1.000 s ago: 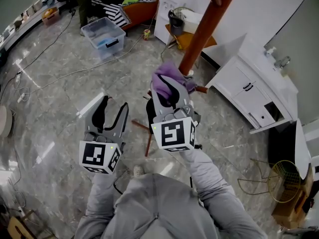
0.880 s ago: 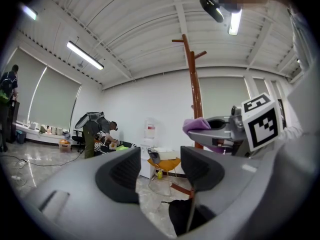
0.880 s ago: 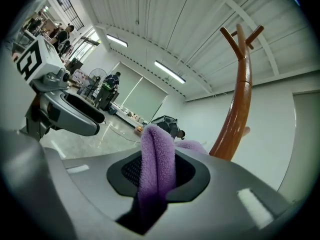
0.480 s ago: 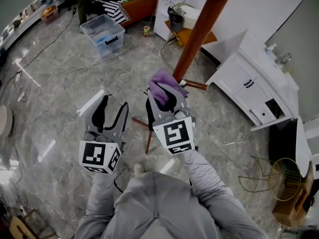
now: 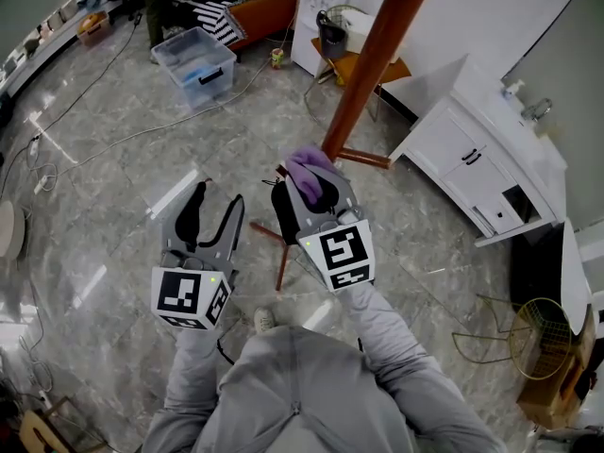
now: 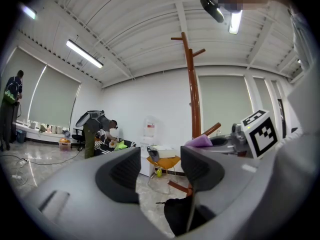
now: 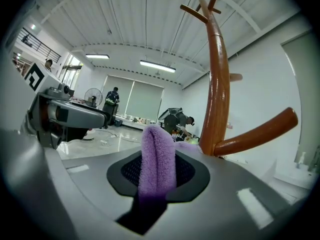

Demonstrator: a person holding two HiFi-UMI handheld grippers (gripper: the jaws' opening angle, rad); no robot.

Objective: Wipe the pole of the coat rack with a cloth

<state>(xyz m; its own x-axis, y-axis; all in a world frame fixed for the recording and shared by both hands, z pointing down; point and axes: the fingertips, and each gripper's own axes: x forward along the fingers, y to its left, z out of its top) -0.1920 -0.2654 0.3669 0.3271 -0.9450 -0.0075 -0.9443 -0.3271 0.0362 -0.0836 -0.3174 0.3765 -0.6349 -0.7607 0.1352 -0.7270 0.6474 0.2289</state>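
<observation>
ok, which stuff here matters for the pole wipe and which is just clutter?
Job: purple cloth, coat rack pole, right gripper shut on the cloth.
Lying about: plastic bin, white cabinet, wire basket.

Grey sleeves (image 5: 392,340) — grey grippers (image 5: 215,196) (image 5: 310,187) (black-white marker cubes (image 5: 193,295)).

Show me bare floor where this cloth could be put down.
Bare floor lies left of the left gripper, below the cable, and between the right gripper, shut on the cloth, and the white cabinet. It is crowded round the foot of the pole: legs, orange stool, plastic bin beyond.
</observation>
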